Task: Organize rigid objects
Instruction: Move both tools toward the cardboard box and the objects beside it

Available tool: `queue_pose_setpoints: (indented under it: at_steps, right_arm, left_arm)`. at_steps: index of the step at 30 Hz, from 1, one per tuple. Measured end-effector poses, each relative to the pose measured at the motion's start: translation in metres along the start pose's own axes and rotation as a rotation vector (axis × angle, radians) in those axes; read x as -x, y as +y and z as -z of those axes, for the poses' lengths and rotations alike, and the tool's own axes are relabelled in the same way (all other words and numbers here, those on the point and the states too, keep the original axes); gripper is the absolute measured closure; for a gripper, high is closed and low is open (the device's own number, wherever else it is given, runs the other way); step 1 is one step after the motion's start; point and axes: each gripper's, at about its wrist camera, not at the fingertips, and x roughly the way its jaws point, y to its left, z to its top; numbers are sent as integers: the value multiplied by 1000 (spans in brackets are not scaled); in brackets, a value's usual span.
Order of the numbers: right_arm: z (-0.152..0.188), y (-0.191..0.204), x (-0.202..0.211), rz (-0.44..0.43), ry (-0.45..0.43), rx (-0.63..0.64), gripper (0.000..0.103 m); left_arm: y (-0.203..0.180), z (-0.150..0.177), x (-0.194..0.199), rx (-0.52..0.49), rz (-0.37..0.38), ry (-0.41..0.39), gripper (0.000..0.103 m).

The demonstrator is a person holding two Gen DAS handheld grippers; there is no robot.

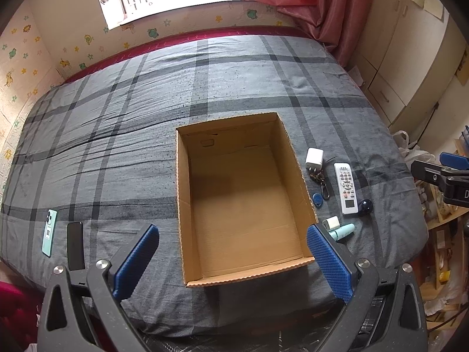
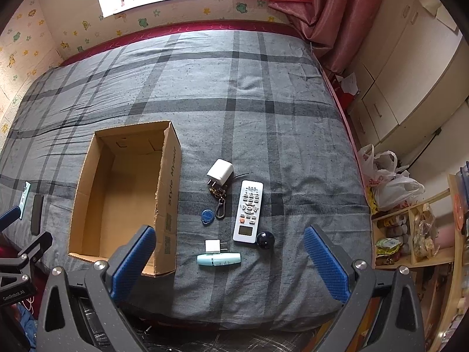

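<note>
An open cardboard box (image 1: 187,205) (image 2: 168,193) lies empty on the grey plaid bed. To its right lie a white charger (image 2: 219,171), a key ring with a blue fob (image 2: 207,215), a white remote (image 2: 249,211), a dark round object (image 2: 265,240), a small white plug (image 2: 213,247) and a mint tube (image 2: 218,259). To its left lie a mint phone (image 1: 49,231) and a black phone (image 1: 75,245). My left gripper (image 1: 233,259) is open above the box's near edge. My right gripper (image 2: 230,261) is open and empty above the tube.
The bed (image 2: 263,102) meets a wall with a window at the far side. A pink curtain (image 2: 316,8) and white cupboards (image 2: 410,73) stand to the right. Plastic bags (image 2: 390,179) and a wooden shelf (image 2: 410,234) sit beside the bed.
</note>
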Motion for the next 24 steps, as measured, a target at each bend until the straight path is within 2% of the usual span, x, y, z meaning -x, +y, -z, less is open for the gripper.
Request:
queue_pose_setpoints:
  at_steps: [24]
  right_arm:
    - [-1, 0, 2, -1, -3, -6, 0]
  left_arm:
    - [13, 0, 1, 24, -13, -8, 0]
